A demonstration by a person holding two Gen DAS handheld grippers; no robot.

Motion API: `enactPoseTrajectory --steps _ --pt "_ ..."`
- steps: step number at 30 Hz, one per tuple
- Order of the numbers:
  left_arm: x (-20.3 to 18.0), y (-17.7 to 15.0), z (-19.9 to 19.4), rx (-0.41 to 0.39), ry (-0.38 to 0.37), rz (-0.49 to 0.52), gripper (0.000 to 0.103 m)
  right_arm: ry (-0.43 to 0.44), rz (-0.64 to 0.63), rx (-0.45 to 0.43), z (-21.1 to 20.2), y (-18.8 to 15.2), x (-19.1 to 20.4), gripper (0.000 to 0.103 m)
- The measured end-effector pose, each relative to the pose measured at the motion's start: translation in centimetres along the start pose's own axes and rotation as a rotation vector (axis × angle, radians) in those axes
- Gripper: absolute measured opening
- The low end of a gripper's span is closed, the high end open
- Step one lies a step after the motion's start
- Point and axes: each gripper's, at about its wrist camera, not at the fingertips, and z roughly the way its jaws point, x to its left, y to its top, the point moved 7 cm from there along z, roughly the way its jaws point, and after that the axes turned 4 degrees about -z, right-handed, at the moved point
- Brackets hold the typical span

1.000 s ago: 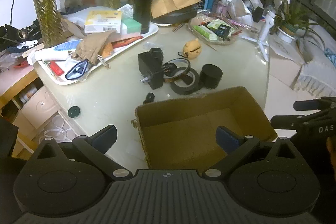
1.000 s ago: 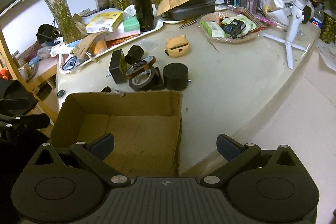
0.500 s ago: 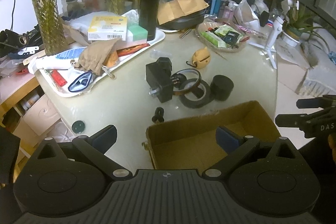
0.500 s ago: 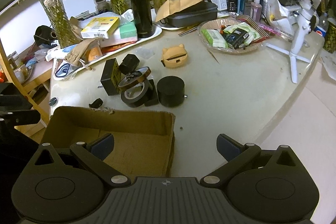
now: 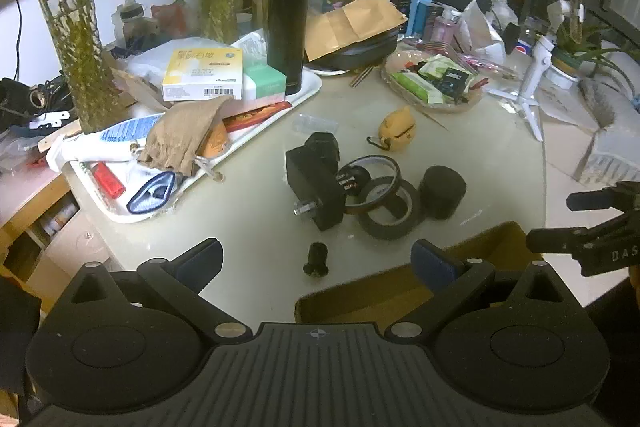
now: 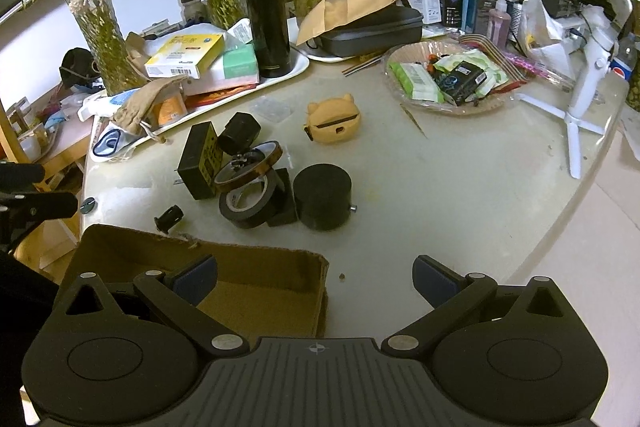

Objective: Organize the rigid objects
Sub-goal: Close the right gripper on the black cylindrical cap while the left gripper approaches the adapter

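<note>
An open cardboard box (image 6: pixel 256 267) sits at the near edge of the table; it also shows in the left wrist view (image 5: pixel 384 291). Beyond it lies a cluster of black parts: a black block (image 5: pixel 316 191), tape rolls (image 5: pixel 390 213), a black cylinder (image 5: pixel 442 191) and a small black knob (image 5: pixel 316 259). In the right wrist view I see the block (image 6: pixel 200 167), the tape rolls (image 6: pixel 248 203) and the cylinder (image 6: pixel 323 197). A yellow case (image 6: pixel 334 119) lies further back. My left gripper (image 5: pixel 316 263) is open and empty above the knob. My right gripper (image 6: pixel 316 275) is open and empty over the box's right corner.
A white tray (image 5: pixel 224 147) with boxes, a pouch and a black flask (image 5: pixel 288 27) stands at the back left. A basket of packets (image 6: pixel 448 79) and a white tripod (image 6: pixel 580 107) stand at the right. Plant vases line the back.
Both grippers have pulled back and tilted up, so the box has slid lower in both views and more of the table shows. Nothing on the table has moved.
</note>
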Motion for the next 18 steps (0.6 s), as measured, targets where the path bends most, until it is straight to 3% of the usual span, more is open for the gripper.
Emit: enactPoseTrajectory --steps 18 --pt "0.1 2.1 4.5 0.013 0.016 0.024 0.103 -0.004 0.002 0.015 4.9 3.0 -1.1 0.103"
